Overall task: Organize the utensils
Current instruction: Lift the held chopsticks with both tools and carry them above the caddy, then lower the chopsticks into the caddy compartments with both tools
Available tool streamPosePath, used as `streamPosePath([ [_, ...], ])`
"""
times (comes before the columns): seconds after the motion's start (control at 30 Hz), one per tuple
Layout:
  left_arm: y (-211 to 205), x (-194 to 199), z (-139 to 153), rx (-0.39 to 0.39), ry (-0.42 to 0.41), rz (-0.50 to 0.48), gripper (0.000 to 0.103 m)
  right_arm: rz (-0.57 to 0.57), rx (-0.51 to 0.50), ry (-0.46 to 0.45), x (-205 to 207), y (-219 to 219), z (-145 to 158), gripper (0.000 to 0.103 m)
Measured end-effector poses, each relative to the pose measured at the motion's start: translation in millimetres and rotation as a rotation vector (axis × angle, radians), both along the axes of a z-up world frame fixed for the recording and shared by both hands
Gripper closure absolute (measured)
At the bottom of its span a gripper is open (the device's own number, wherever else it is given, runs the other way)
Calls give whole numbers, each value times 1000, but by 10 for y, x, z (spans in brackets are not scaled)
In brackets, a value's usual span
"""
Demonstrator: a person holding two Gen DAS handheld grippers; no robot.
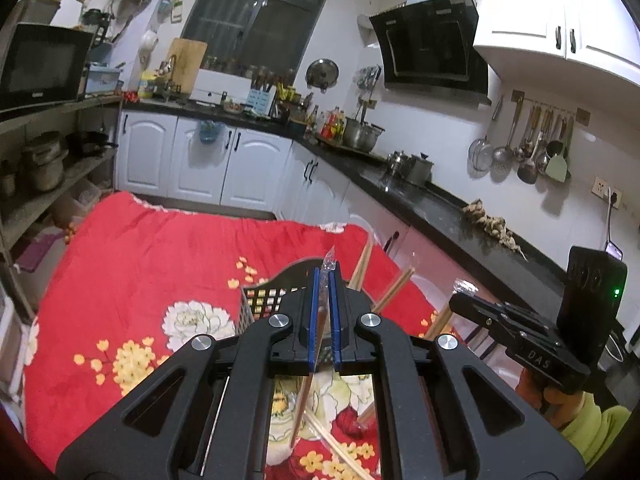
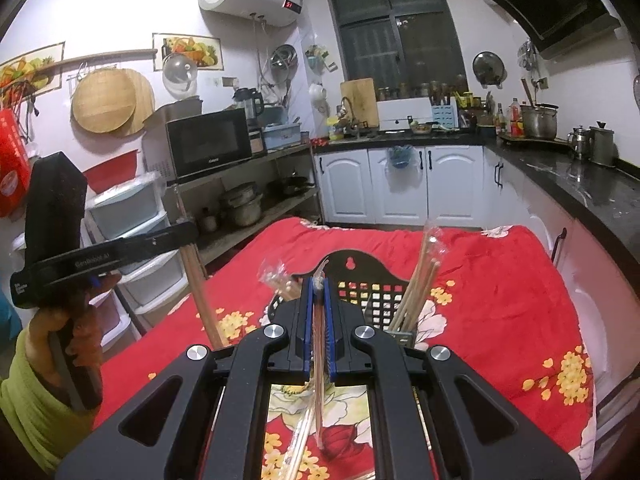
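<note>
left gripper [image 1: 325, 312] clamps wrapped chopsticks [image 1: 310, 380] (clear sleeve) | right gripper [image 2: 319, 320] clamps wrapped pair [image 2: 318, 392]

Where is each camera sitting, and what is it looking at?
Left wrist: sits on the left gripper, shut on wrapped chopsticks, facing the black basket; the right gripper shows.
Right wrist: sits on the right gripper, shut on wrapped chopsticks, facing the same basket; the left gripper shows.
Shared: basket and red flowered cloth.
</note>
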State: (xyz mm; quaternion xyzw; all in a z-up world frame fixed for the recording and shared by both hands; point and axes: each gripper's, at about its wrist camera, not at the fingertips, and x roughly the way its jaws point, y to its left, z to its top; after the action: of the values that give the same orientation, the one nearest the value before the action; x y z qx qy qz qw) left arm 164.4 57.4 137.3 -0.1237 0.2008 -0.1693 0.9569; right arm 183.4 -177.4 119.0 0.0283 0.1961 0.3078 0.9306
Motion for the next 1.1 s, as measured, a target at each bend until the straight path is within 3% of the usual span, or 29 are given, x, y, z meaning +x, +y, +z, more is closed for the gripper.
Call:
streamPosePath([
  [0.53, -89, 93, 524, 28, -138, 9, 100, -81, 49, -66, 75, -241, 280, 97],
  [1.1, -116, 242, 1036, 25, -268, 41, 100, -121, 83, -204, 177, -276, 766, 97],
])
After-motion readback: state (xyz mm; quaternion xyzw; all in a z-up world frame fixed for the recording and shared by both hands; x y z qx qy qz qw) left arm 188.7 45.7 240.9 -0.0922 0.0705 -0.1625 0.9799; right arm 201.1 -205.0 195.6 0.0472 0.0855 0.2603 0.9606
